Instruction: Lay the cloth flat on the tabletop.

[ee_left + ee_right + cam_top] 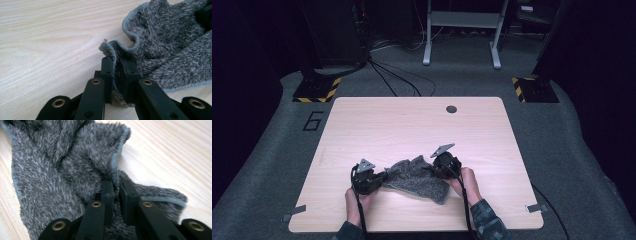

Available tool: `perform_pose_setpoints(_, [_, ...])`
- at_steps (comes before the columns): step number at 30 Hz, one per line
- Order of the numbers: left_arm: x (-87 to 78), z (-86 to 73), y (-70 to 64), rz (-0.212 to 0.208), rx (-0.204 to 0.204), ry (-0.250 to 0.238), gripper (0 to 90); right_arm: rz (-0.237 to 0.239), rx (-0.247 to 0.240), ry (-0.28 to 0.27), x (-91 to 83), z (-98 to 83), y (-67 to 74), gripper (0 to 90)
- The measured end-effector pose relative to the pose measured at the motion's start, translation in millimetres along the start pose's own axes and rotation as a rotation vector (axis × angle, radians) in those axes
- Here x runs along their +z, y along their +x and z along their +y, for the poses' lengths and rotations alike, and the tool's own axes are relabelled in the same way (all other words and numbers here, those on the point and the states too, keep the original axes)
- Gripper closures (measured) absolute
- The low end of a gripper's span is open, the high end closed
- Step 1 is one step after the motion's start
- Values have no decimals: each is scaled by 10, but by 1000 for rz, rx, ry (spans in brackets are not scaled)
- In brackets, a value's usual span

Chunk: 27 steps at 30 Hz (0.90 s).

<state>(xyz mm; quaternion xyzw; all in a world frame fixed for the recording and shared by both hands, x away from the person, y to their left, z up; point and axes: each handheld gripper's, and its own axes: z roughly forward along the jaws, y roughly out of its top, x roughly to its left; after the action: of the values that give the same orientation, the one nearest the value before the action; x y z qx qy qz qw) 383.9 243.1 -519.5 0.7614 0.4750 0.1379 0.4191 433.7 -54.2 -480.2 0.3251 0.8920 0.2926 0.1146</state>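
One fuzzy grey cloth with a stitched hem [419, 179] lies rumpled on the near half of the pale wood-grain table [412, 125]. The left gripper [117, 67] pinches its hemmed edge tight between black jaws; the right gripper [116, 187] is clamped on a raised fold. Grey carpet [272, 165] surrounds the table, with a white metal frame [462, 30] behind.
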Motion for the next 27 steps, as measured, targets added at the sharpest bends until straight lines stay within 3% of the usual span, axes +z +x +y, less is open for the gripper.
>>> perform_pose_setpoints(10, [17,22,28,18,17,19,847,-54,45,-31,-181,-90,-100,870])
perform_pose_setpoints(16, [46,57,115,40,-4,47,847,-86,65,-40,-311,-182,-154,869])
perform_pose_setpoints(27, [46,72,198,58,22,79,844,-96,112,36,-392,-460,-256,864])
